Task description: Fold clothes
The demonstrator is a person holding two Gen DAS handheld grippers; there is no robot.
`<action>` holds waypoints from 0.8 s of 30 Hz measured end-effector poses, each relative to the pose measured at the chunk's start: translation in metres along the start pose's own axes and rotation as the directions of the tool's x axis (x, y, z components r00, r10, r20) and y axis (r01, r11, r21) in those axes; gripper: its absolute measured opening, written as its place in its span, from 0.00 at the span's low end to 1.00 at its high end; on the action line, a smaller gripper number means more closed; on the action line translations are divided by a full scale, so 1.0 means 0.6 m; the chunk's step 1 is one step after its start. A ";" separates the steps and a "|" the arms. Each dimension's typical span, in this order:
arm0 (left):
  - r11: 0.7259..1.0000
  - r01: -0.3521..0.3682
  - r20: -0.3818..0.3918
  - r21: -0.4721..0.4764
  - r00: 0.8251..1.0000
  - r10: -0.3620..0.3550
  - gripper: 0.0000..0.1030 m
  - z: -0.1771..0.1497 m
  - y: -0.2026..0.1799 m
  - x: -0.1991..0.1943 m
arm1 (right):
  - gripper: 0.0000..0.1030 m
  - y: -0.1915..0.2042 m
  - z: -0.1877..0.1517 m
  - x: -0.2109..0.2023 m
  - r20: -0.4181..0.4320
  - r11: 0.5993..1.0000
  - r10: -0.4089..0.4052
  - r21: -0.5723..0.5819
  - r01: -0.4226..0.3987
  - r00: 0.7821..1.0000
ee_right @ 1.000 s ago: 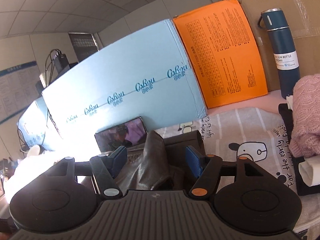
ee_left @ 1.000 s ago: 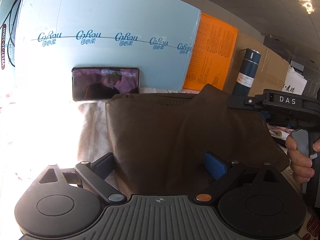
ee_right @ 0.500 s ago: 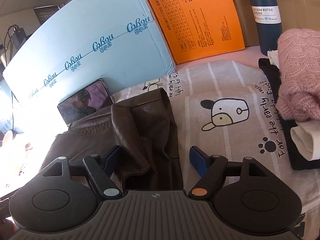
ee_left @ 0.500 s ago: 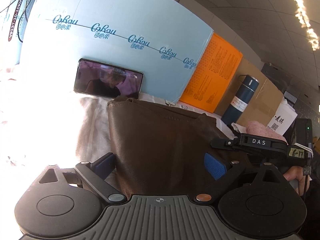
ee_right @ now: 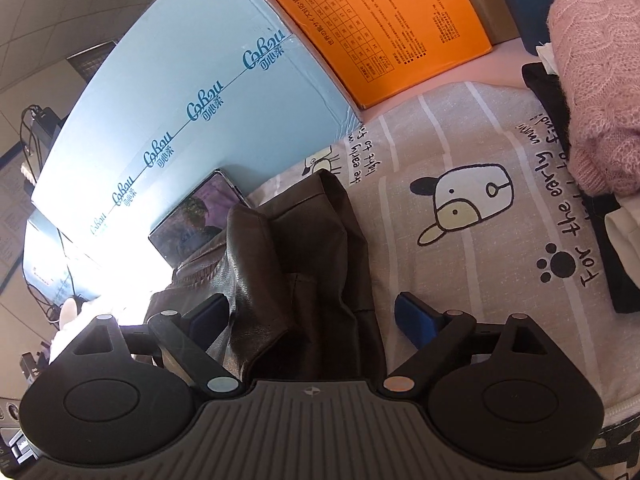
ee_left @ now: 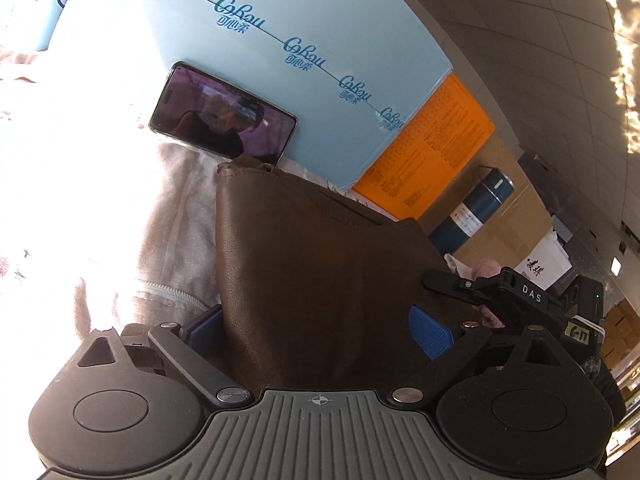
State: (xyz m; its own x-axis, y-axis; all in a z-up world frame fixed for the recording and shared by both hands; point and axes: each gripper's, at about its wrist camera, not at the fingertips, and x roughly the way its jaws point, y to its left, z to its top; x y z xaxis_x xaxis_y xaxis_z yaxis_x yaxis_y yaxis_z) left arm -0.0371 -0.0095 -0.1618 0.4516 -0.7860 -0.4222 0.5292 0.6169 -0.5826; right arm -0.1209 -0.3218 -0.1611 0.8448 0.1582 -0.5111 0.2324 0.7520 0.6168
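A dark brown leather-like garment [ee_left: 320, 272] lies folded on the cartoon-print cloth [ee_right: 472, 152]. In the left wrist view it fills the space between my left gripper's [ee_left: 320, 330] blue pads, which stand wide apart. In the right wrist view the same garment [ee_right: 296, 264] lies bunched between the fingers of my right gripper [ee_right: 314, 316], which is open with its right pad [ee_right: 414, 318] clear of the fabric. The right gripper also shows at the right in the left wrist view [ee_left: 516, 300].
A phone [ee_left: 224, 118] leans against a light blue box [ee_left: 304, 40] behind the garment. An orange box [ee_right: 380, 20] and a dark blue vacuum bottle [ee_left: 472, 216] stand further right. A pile of folded clothes with a pink knit [ee_right: 596, 80] on top lies at the right.
Both grippers have come down with the garment, which now lies lower on the cloth. The right gripper's jaws have opened off the fabric. The left gripper has tilted.
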 end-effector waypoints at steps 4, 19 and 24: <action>1.000 0.022 -0.014 -0.011 1.000 -0.022 0.95 -0.002 0.001 0.005 | 0.89 0.011 -0.005 0.005 -0.028 0.999 0.031 -0.027 -0.032 0.999; 0.993 0.110 -0.010 -0.048 0.994 -0.110 0.94 -0.005 0.003 0.006 | 0.74 -0.015 0.005 0.001 -0.052 0.991 0.103 0.090 -0.098 0.993; 0.974 0.215 0.053 -0.077 0.976 -0.211 0.93 -0.002 0.009 -0.010 | 0.74 -0.041 0.012 0.001 -0.054 0.950 0.254 0.202 -0.239 0.966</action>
State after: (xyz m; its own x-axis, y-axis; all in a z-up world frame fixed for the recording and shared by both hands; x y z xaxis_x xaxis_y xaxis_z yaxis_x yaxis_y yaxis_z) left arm -0.0379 -0.0016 -0.1635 0.3674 -0.8953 -0.2521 0.5567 0.4288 -0.7115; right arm -0.1226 -0.3448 -0.1721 0.8490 0.3781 -0.3690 0.1167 0.5471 0.8289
